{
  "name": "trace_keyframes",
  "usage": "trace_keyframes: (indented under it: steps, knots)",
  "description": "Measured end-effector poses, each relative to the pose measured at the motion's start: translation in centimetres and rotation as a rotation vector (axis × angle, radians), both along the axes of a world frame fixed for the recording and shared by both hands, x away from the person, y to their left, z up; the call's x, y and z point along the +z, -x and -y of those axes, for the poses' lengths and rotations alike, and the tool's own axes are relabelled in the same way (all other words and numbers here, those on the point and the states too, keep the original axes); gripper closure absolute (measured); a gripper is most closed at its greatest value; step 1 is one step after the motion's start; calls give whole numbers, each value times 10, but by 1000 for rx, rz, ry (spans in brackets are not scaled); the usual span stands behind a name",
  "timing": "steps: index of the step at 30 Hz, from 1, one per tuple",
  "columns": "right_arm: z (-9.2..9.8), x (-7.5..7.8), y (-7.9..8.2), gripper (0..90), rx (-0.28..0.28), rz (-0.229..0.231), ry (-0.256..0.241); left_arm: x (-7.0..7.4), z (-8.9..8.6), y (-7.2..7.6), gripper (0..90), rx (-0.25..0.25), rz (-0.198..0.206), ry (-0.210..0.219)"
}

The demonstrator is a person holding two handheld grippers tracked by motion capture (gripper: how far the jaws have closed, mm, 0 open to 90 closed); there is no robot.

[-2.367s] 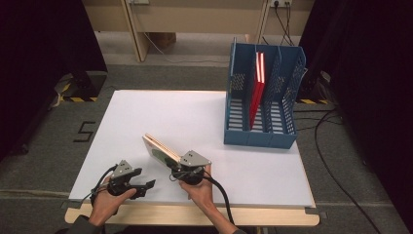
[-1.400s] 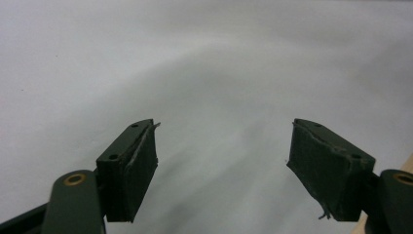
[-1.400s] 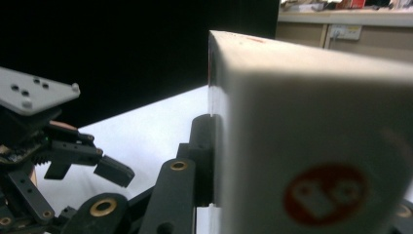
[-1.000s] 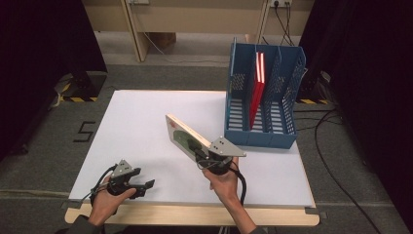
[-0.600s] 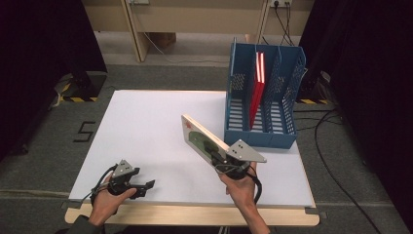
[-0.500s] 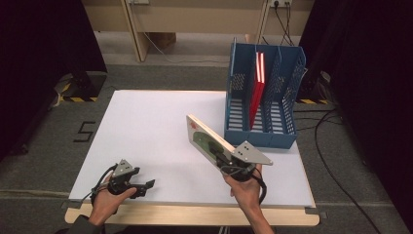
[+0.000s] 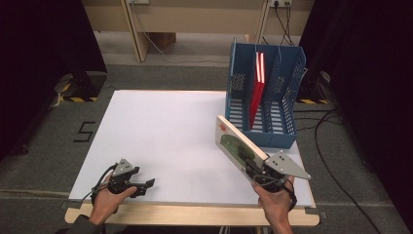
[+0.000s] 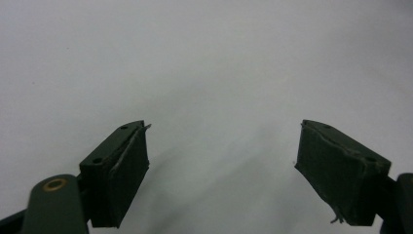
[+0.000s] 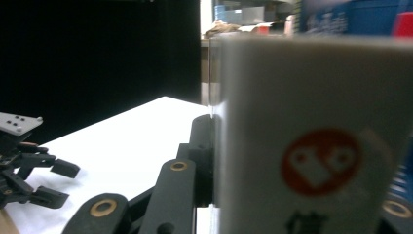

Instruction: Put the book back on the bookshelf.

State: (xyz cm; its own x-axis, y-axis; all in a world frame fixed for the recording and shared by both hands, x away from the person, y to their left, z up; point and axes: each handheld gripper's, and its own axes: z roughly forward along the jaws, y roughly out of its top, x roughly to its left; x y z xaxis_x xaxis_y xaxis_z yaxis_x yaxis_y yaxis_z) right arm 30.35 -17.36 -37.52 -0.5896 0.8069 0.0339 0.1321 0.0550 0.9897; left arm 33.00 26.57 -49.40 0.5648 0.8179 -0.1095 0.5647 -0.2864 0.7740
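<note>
Right gripper [image 7: 254,168]: I see it clamped on book [image 7: 237,144], tilted, near table [image 7: 160,131] right front corner, just before blue rack [image 7: 263,92]
Left gripper [image 7: 144,185]: wide, empty, front left edge

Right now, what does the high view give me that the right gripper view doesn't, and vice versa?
High view alone: the blue rack with a red book standing in it, and the held book lifted and tilted, just short of the rack. Right gripper view alone: a close look at the spine with its red round logo, one black jaw pressed against the book's side. Both: the white table, the held book, and the left gripper open, resting on the table.
</note>
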Motion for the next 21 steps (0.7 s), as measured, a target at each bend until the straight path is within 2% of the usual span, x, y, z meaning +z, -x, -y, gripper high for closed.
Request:
trace_keyframes:
  steps: [2, 7, 21]
  knots:
    - [7, 2, 2, 762, -20, 0, 8, 0, 0, 0, 184, 2, 1, -1]
    - [24, 5, 4, 762, -72, 2, -8, 0, 0, 0, 183, 1, 3, -5]
    - [70, 15, -12, 762, -243, 9, -22, -1, 1, -1, 182, 3, 1, -2]
